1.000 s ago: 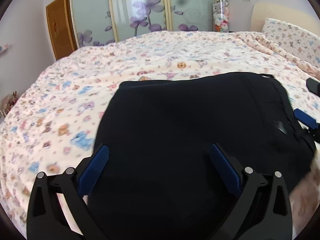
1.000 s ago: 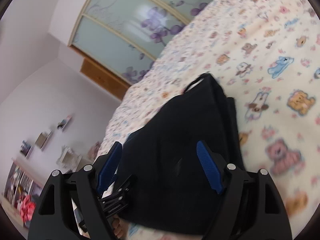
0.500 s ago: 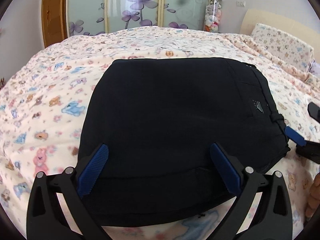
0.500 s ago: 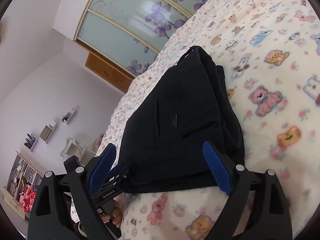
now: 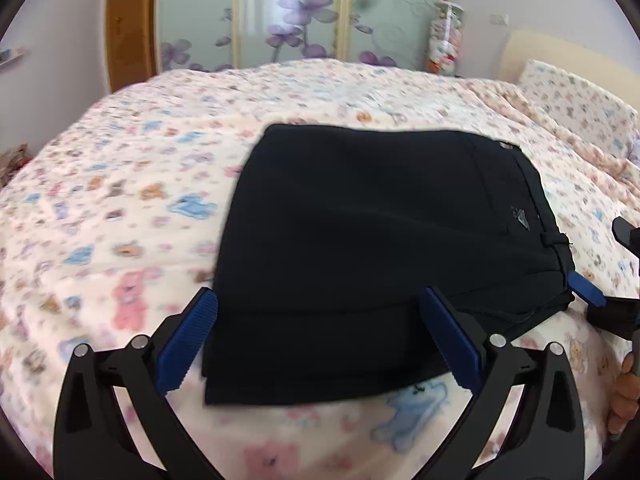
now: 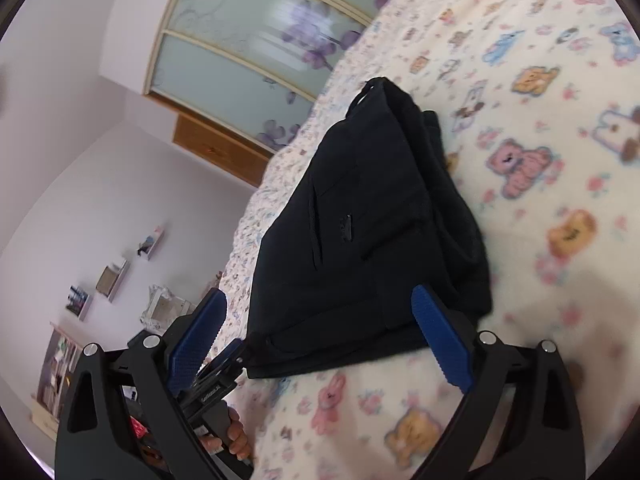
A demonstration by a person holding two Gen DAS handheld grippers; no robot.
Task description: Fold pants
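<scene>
Two grippers: both stood at the near edge of the bed (image 5: 120,184), pointed at the pants (image 5: 372,240).
Pants: a dark, squarish stack of layers lay flat on the bedspread, waistband and pocket toward the right side, near edge free of both tools.
Just changed: a second earlier the right gripper (image 6: 320,344) had its pads close over the corner of the cloth; now its jaws were opening, almost as wide as they go, and the pads pressed on nothing, though the corner of the pants sat in line between them.
Left gripper: the left gripper (image 5: 320,340) had slid back a little from over the fabric to just short of the near edge; its jaws stood wide apart with nothing in them.
Meaning: to my eye the last fold was laid and let go, so the job looked done or nearly so, bar some tidying of the bulging right edge.
Around: a pillow (image 5: 576,96) lay at the far right, a glass wardrobe (image 5: 300,16) and a wooden door (image 5: 128,24) stood beyond the bed, small shelves (image 6: 116,276) hung on the wall.
In the way: nothing lay on the bedspread near the pants; the two grippers were close together at the right corner and could bump.
</scene>
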